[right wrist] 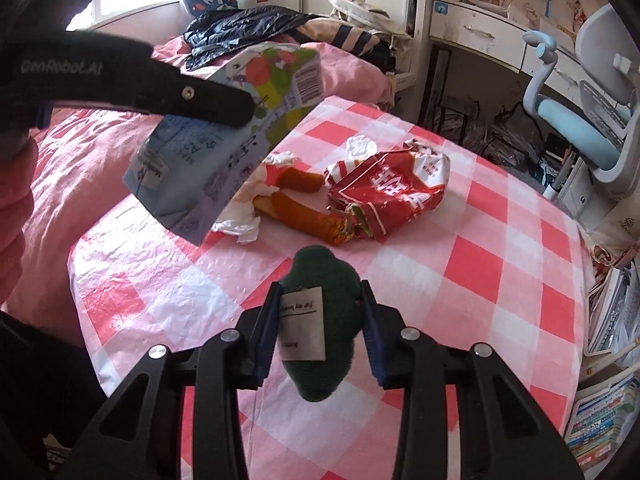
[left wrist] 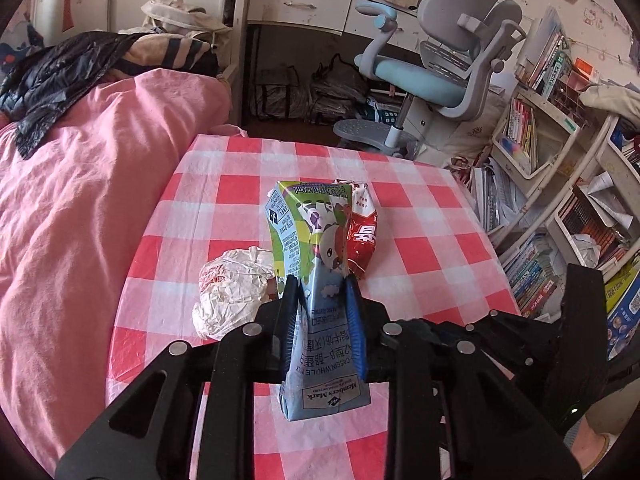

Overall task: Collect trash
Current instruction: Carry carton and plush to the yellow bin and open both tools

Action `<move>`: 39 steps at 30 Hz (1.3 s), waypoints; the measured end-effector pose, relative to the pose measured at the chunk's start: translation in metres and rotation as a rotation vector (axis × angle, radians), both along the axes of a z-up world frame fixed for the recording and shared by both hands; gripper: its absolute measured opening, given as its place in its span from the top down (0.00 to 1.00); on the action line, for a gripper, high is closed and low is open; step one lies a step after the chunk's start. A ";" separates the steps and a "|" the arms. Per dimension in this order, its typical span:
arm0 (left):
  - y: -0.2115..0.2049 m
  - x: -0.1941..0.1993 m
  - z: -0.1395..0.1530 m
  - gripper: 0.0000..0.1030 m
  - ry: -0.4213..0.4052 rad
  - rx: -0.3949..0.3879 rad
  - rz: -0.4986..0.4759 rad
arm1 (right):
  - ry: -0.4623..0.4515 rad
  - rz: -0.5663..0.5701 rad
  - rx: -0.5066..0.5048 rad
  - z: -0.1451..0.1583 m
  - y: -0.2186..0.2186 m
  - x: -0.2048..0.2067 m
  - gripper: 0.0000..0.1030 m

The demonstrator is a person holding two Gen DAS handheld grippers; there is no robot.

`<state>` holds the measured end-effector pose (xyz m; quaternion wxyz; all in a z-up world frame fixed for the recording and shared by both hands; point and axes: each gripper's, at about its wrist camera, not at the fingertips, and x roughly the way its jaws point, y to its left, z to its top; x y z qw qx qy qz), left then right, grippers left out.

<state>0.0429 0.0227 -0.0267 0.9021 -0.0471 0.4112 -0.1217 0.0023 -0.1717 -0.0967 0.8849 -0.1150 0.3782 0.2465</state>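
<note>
Right gripper (right wrist: 322, 300) clamping dark green plush item (right wrist: 320, 368) with white label, pads pressing both its sides, low over checked tablecloth (right wrist: 472, 264). Left gripper (left wrist: 322, 290) pinching flattened milk carton (left wrist: 316, 280), holding it tilted, clear above table. Farther on cloth, lying close together: crumpled white paper (left wrist: 230, 296), brown wrapper (right wrist: 304, 210), torn red snack bag (right wrist: 396, 192). Beyond table: pink bedding (left wrist: 80, 200), desk chair (left wrist: 440, 64).

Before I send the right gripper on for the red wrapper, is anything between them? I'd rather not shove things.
Nothing lies on the cloth between them, but the right gripper is shut on a dark green fuzzy thing, which sits between its fingers and the red wrapper.
</note>
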 end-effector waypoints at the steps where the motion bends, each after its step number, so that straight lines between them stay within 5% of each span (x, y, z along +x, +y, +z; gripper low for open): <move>1: -0.001 -0.002 0.001 0.78 -0.007 -0.001 0.003 | -0.015 -0.010 0.006 0.004 -0.003 -0.001 0.63; 20: -0.055 -0.037 0.032 0.78 -0.180 0.030 -0.051 | -0.337 -0.193 0.054 0.066 -0.063 -0.032 0.61; 29: -0.098 -0.045 0.032 0.78 -0.193 0.035 -0.105 | -0.380 -0.281 0.059 0.072 -0.094 -0.042 0.60; 39: -0.161 -0.049 0.025 0.78 -0.180 0.026 -0.188 | -0.329 -0.394 0.007 0.062 -0.137 -0.048 0.58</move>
